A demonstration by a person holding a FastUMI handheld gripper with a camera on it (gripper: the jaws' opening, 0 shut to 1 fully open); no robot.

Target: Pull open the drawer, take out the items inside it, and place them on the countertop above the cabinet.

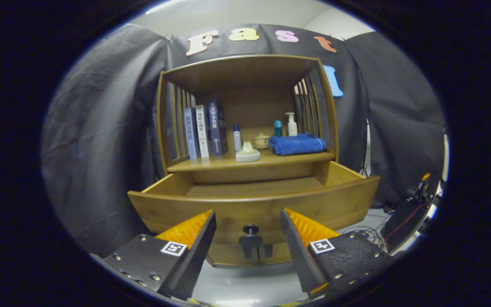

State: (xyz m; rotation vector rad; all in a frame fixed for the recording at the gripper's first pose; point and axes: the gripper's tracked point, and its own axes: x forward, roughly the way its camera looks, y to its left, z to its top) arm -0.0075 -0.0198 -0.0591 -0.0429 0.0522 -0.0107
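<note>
**Drawer open, gripper empty in front of the knob**

Drawer (252, 204) stands pulled out from the wooden cabinet (245, 72). The visible part of its floor looks bare; the front panel hides the near strip, so I cannot tell whether anything lies there. Gripper (248, 221) sits just short of the drawer front, fingers spread wide, holding nothing. Dark knob (250, 230) lies between and just beyond the fingertips, not touched.

On the countertop (296, 158) above the drawer: upright books (205, 130), small bottles, cream soap dish (247, 152), lidded jar (261, 140), pump bottle (290, 124), folded blue towel (297, 143).

Handling judgement:
- Drawer: stiff wood, slides; the knob is the only sound hold, small and round, may slip.
- Towel: soft, light; pinch a folded edge.
- Jar and dish: probably ceramic, fragile, smooth; grip across the body, gently.
</note>
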